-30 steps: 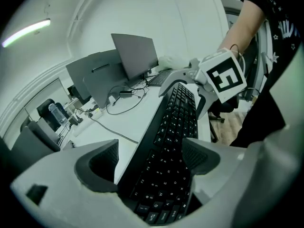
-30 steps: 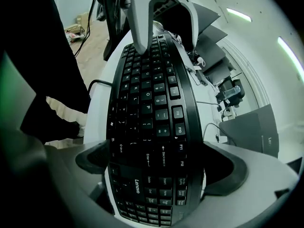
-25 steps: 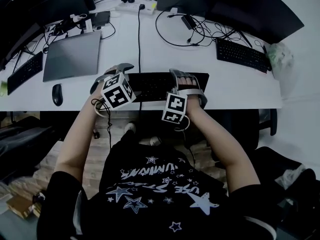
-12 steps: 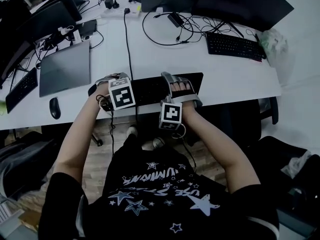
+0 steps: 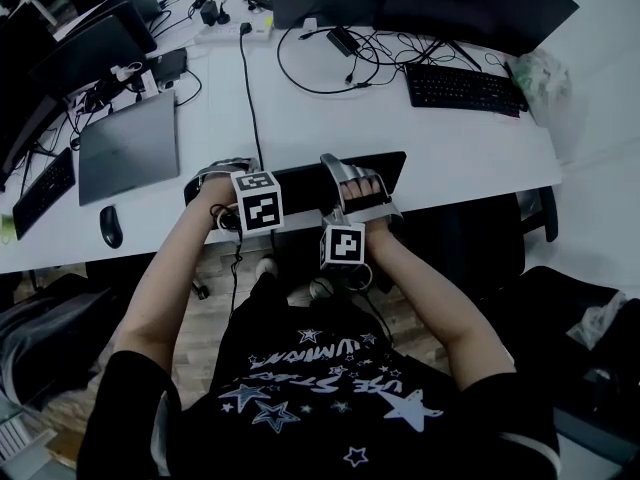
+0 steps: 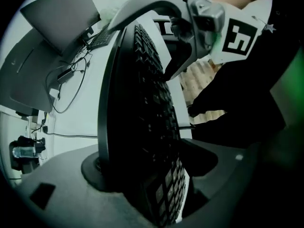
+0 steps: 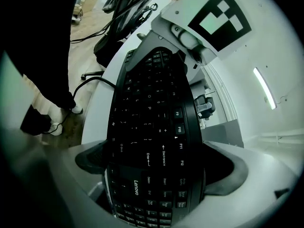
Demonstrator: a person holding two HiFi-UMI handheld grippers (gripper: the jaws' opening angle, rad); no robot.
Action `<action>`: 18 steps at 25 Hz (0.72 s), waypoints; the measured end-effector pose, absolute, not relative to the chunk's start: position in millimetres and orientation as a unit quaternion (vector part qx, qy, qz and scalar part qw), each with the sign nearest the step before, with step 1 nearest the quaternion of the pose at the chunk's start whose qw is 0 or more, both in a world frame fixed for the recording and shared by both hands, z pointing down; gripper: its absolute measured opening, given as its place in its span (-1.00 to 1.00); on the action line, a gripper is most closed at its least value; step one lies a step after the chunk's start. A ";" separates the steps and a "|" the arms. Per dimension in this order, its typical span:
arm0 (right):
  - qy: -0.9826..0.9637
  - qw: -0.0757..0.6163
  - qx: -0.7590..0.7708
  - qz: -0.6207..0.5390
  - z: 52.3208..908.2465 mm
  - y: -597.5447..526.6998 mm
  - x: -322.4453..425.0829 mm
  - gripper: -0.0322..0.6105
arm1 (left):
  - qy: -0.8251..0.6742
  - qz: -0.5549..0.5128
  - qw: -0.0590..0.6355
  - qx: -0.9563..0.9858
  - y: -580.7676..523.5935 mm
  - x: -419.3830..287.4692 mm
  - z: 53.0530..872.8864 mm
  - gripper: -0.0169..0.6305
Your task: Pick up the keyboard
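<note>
A black keyboard (image 5: 300, 180) lies along the near edge of the white desk (image 5: 470, 158). My left gripper (image 5: 225, 176) points straight down over the keyboard's left end. In the left gripper view the keyboard (image 6: 142, 127) stands edge-on between the jaws, which are closing; one pad touches its back and a sliver of gap shows at the other. My right gripper (image 5: 358, 186) straddles the keyboard's right part. In the right gripper view both pads (image 7: 90, 160) press on the long edges of the keyboard (image 7: 152, 108).
A closed grey laptop (image 5: 125, 148) and a mouse (image 5: 108, 226) lie left of the keyboard. A second black keyboard (image 5: 462, 90), loose cables (image 5: 320, 68) and dark monitors (image 5: 450, 3) fill the desk's back. A black chair (image 5: 480, 238) stands at the right.
My left gripper has come down and rolled over the keyboard's left end. The right gripper stays on the keyboard's right part. The keyboard has not moved.
</note>
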State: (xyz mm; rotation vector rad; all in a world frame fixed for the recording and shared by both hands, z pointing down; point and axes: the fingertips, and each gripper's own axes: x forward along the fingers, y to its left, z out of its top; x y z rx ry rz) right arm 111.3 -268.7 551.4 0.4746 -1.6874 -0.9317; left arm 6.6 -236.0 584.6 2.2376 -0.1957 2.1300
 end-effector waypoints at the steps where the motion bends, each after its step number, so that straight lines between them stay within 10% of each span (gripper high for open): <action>1: -0.711 0.541 0.205 -0.401 549.7 -268.0 111.8 0.89 | -0.059 0.686 0.026 0.724 -233.4 7.8 582.6 0.15; 12: -0.686 0.486 0.260 -0.476 540.2 -253.8 114.2 0.89 | -0.062 0.664 0.088 0.740 -203.1 19.0 566.4 -0.62; 18: -0.692 0.460 0.289 -0.475 530.4 -247.0 121.3 0.88 | -0.079 0.663 0.101 0.738 -201.0 20.5 565.5 -0.67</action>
